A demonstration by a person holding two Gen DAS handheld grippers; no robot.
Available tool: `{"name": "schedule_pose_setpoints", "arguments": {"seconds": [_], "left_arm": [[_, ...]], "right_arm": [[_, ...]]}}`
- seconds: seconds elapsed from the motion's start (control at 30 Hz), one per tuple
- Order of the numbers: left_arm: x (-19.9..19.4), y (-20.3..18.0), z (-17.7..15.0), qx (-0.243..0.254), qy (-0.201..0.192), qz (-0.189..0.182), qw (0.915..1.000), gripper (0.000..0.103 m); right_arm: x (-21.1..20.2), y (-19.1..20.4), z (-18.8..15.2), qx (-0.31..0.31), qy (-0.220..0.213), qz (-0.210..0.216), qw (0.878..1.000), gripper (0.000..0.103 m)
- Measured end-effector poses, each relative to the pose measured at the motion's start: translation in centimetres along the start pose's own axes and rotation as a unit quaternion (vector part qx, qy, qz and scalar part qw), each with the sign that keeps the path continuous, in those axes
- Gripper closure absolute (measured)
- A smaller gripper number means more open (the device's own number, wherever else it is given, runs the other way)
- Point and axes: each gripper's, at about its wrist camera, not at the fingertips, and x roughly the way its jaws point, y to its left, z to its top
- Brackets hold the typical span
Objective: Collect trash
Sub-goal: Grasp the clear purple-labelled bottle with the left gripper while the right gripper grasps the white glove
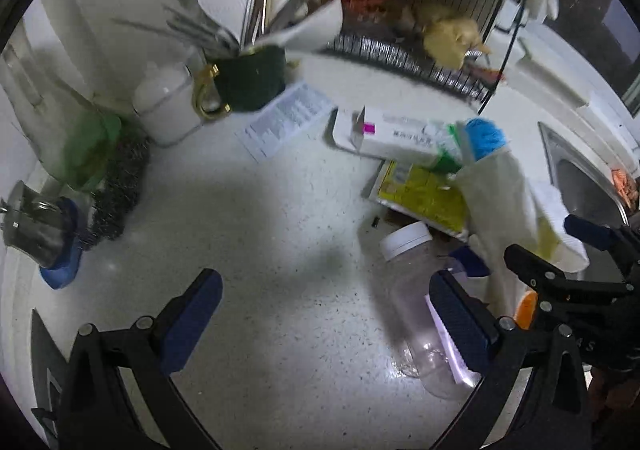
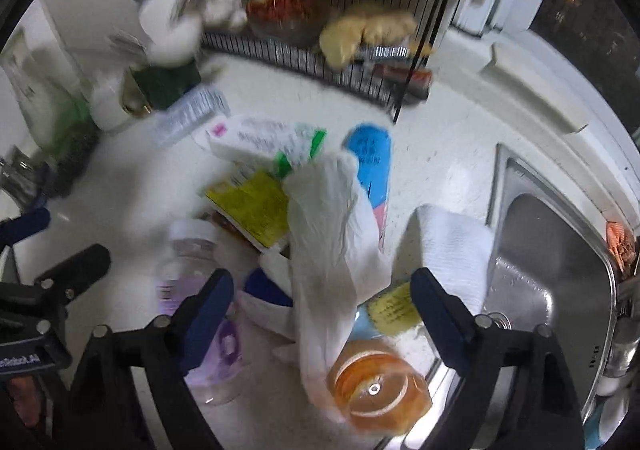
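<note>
1. The crumpled white bag (image 2: 332, 234) lies on the trash pile beside the sink (image 2: 552, 282), between the right gripper (image 2: 322, 306)'s spread, empty jaws.
2. Best pinch the bag's bunched middle, clear of the orange bottle (image 2: 376, 390).
3. The left gripper (image 1: 324, 314) gapes, empty, over speckled counter (image 1: 260, 250); its right finger overlaps the clear bottle (image 1: 416, 290).
4. A wire rack (image 2: 320, 50) stands behind.

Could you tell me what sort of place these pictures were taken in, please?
Most likely a home kitchen counter: a stainless steel sink is set into the speckled worktop, a wire dish rack stands behind, and a green mug holds utensils.
</note>
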Motion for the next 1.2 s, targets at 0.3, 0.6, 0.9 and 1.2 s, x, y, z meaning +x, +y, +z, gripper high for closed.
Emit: {"name": "schedule_pose_setpoints", "arguments": {"seconds": [0.3, 0.6, 0.9, 1.2], "left_arm": [[2.1, -1.2, 0.2, 0.001, 0.028, -0.021, 0.9994, 0.0], [1.9, -2.5, -0.9, -0.005, 0.046, -0.034, 0.9984, 0.0], [3.4, -4.7, -1.6, -0.005, 0.076, -0.053, 0.9957, 0.0], [5.9, -6.4, -1.6, 0.011, 0.105, -0.05, 0.9932, 0.0]], "right_arm": [[2.9, -0.5, -0.2, 0.0, 0.047, 0.014, 0.999, 0.077], [0.4, -2.2, -1.5, 0.028, 0.025, 0.047, 0.998, 0.1], [-2.6, -3.4, -3.0, 0.045, -0.005, 0.031, 0.998, 0.1], [-0.4, -2.3, -2.5, 0.063, 0.009, 0.026, 0.998, 0.1]]}}
